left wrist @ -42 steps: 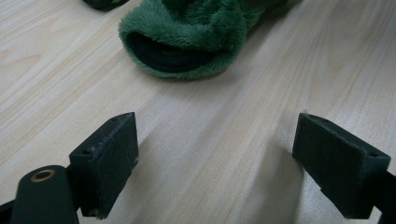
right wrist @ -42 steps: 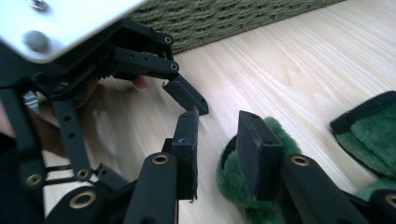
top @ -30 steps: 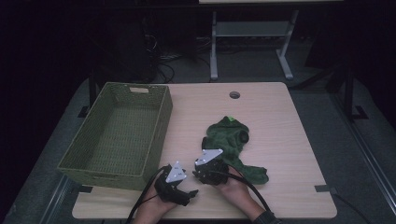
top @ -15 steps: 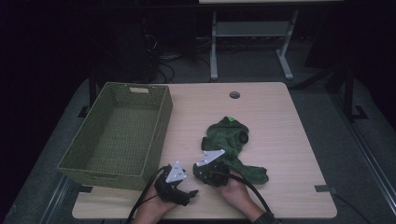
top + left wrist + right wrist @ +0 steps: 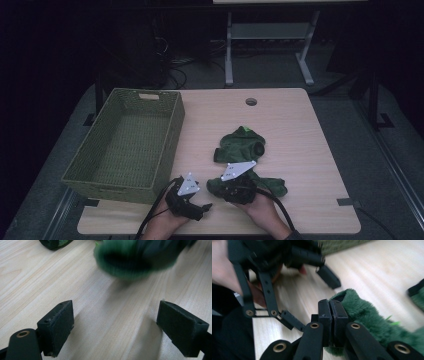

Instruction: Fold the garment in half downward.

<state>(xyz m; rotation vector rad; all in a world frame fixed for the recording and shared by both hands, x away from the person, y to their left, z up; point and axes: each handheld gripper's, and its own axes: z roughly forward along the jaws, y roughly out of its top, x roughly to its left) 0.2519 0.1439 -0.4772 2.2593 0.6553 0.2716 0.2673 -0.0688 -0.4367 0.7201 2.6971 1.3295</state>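
Observation:
A green plush cloth [image 5: 243, 145] lies crumpled on the wooden table [image 5: 300, 125], right of centre. My right gripper [image 5: 214, 186] is at the cloth's near end, and in the right gripper view it [image 5: 332, 305] is shut, pinching an edge of the fuzzy cloth [image 5: 364, 315]. My left gripper [image 5: 202, 206] rests near the table's front edge, just left of the right one. In the left gripper view it [image 5: 120, 323] stands wide open over bare wood with nothing between its pads. The cloth [image 5: 132, 258] shows blurred just beyond them.
A green woven basket [image 5: 172, 131] stands at the table's left with nothing visible inside. A round cable hole [image 5: 251, 102] sits near the far edge. Beyond the table are a dark floor with cables and a metal stand [image 5: 270, 35].
My right gripper has risen and shifted a little, taking the near end of the cloth with it. The left gripper has stayed where it was.

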